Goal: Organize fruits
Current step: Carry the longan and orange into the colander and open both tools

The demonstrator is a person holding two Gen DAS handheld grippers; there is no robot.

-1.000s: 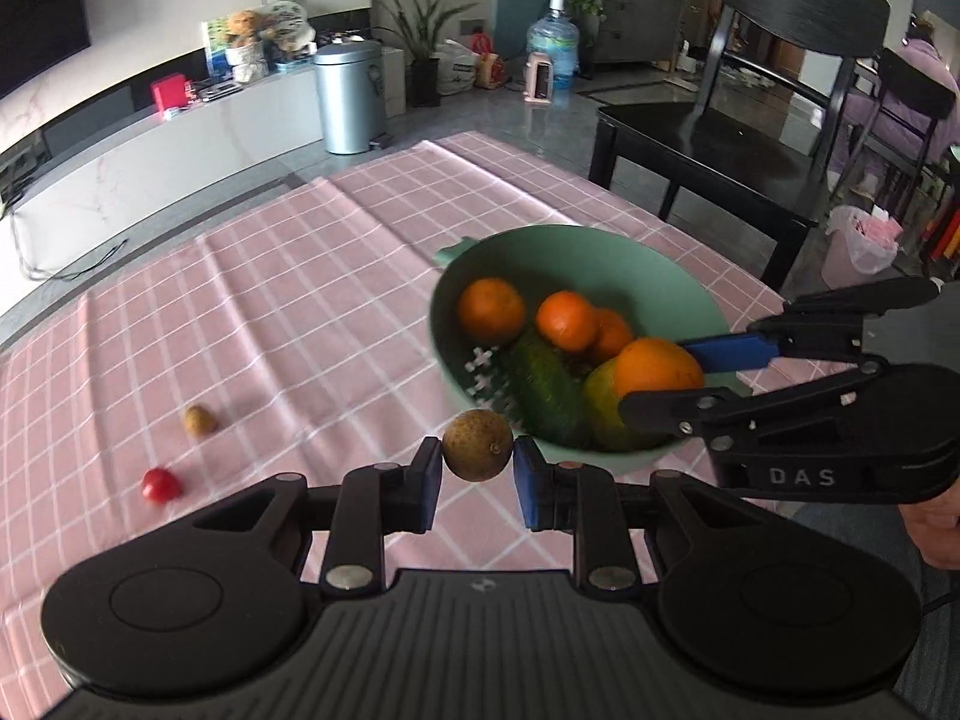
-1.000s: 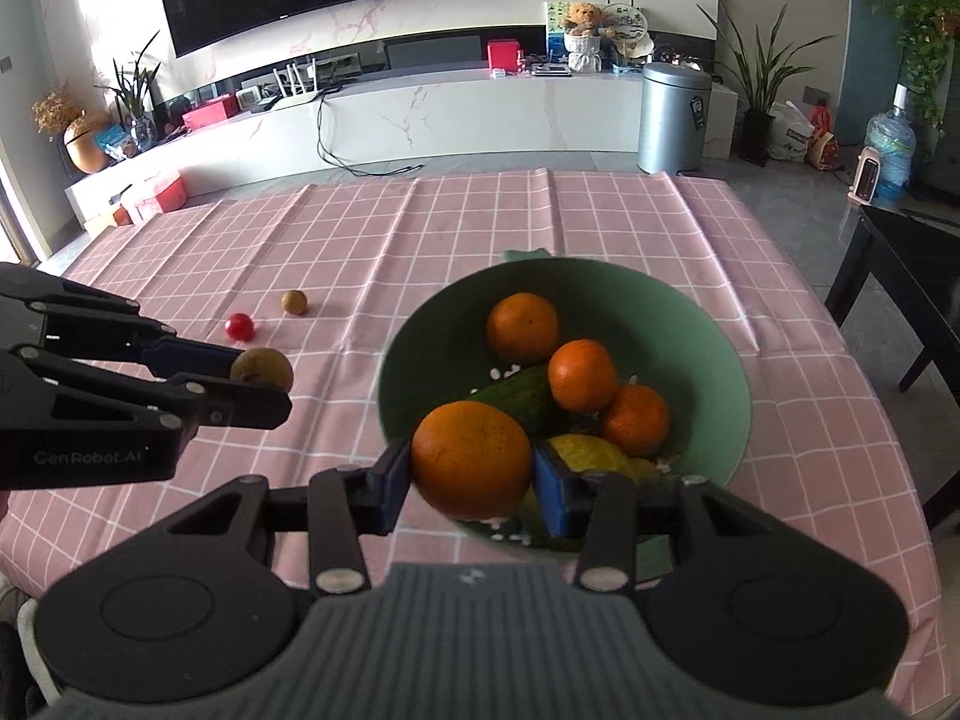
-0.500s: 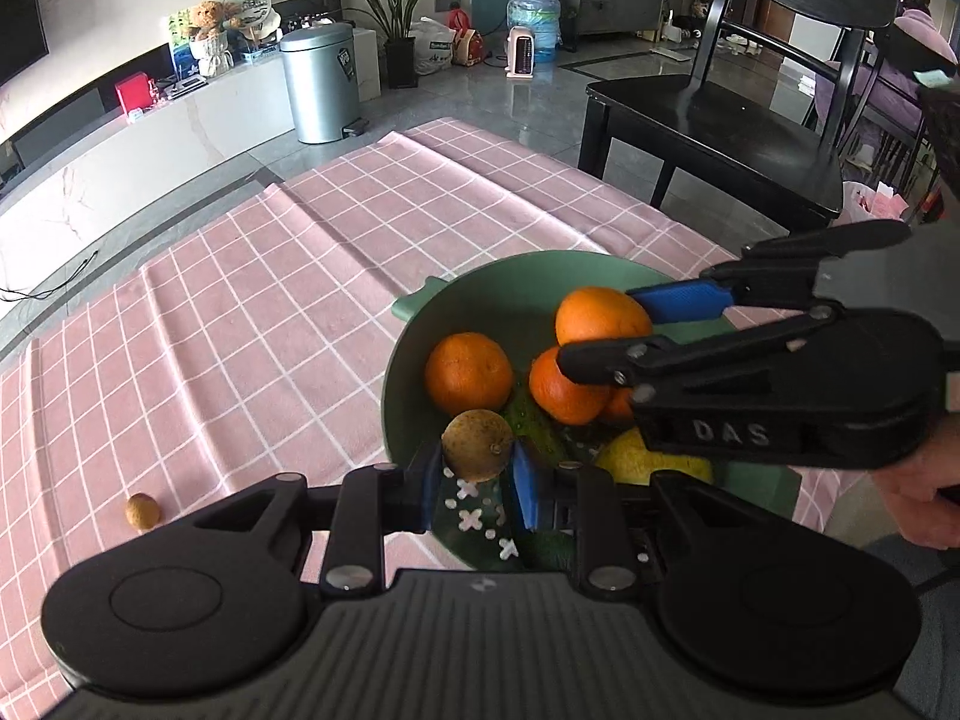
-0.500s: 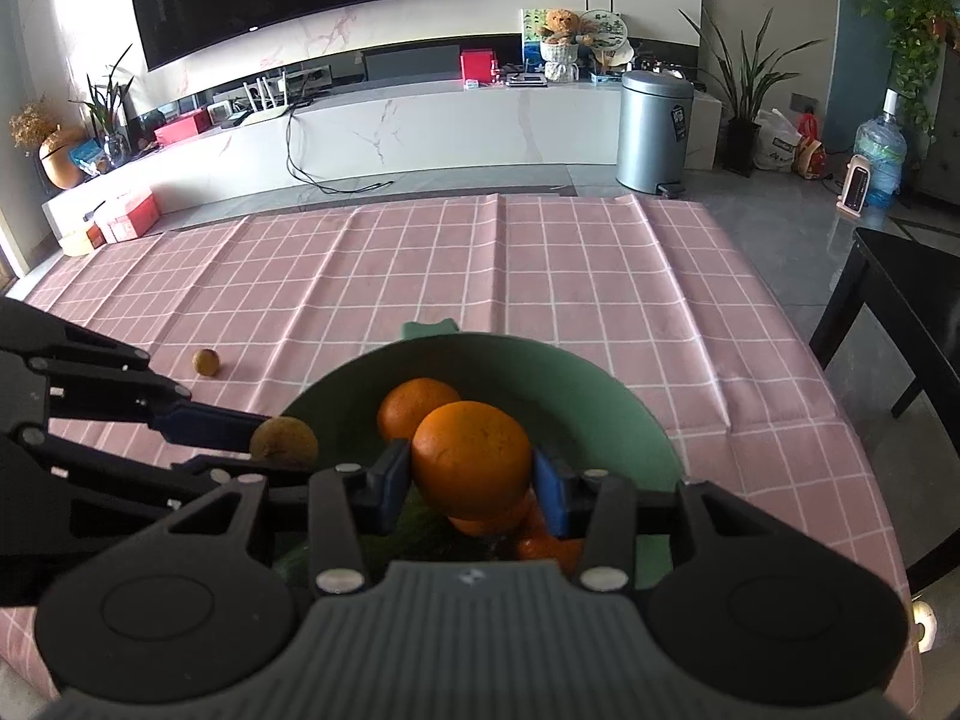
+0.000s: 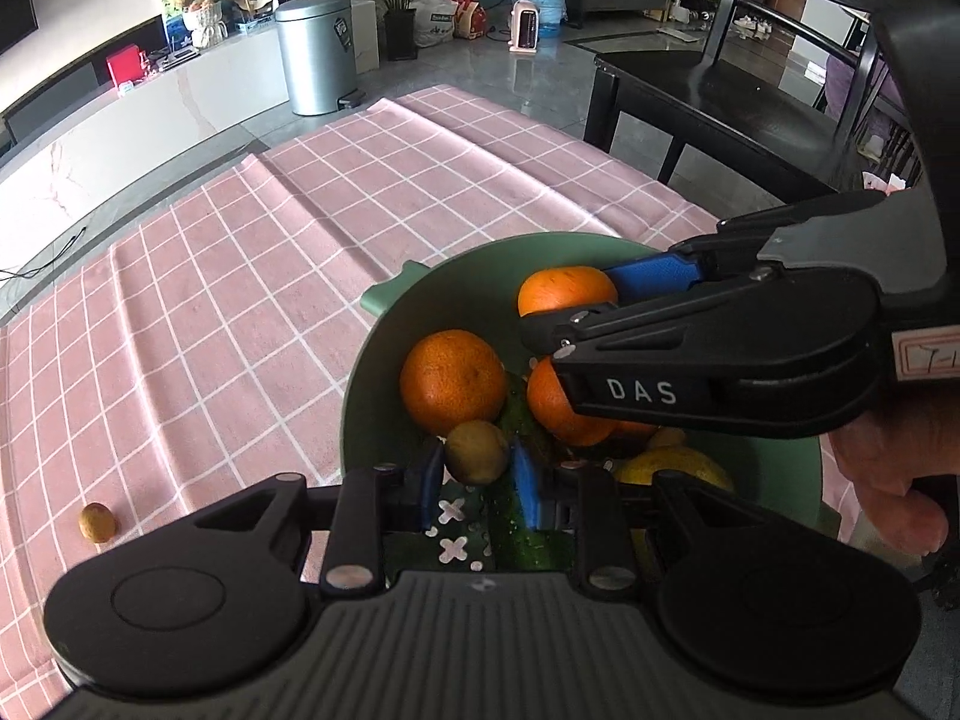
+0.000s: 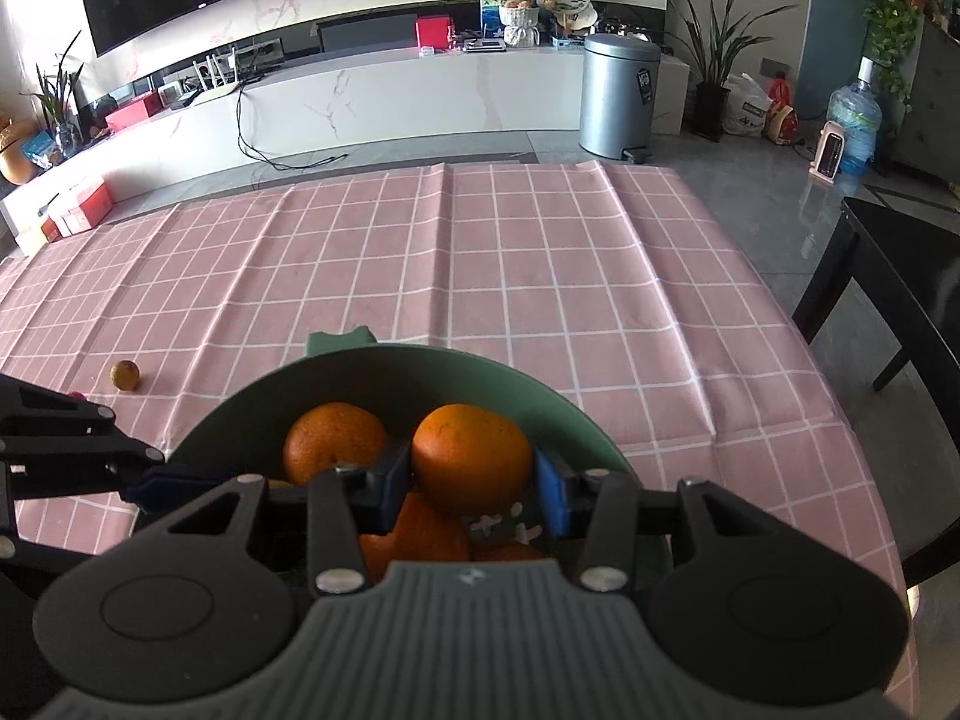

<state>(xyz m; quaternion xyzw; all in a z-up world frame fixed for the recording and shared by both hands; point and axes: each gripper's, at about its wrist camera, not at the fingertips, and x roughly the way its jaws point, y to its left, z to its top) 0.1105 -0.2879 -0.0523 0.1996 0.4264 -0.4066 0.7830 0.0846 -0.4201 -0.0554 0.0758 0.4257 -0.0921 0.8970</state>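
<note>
A green bowl [image 5: 384, 354] on the pink checked tablecloth holds several oranges, a cucumber [image 5: 528, 534] and a yellow fruit [image 5: 672, 471]. My left gripper [image 5: 477, 480] is shut on a small brown fruit [image 5: 476, 452] and holds it over the bowl's near side. My right gripper [image 6: 472, 486] is shut on an orange [image 6: 472, 457] and holds it above the fruit in the bowl [image 6: 528, 387]. In the left wrist view the right gripper [image 5: 567, 318] reaches in from the right with that orange [image 5: 564, 294].
Another small brown fruit [image 5: 97, 522] lies on the cloth left of the bowl; it also shows in the right wrist view [image 6: 125, 374]. A black chair [image 5: 750, 84] stands beyond the table's right edge. A silver bin [image 6: 618, 96] stands on the floor behind.
Both grippers have moved forward over the bowl with their fruit still held. The red fruit on the cloth has dropped out of view.
</note>
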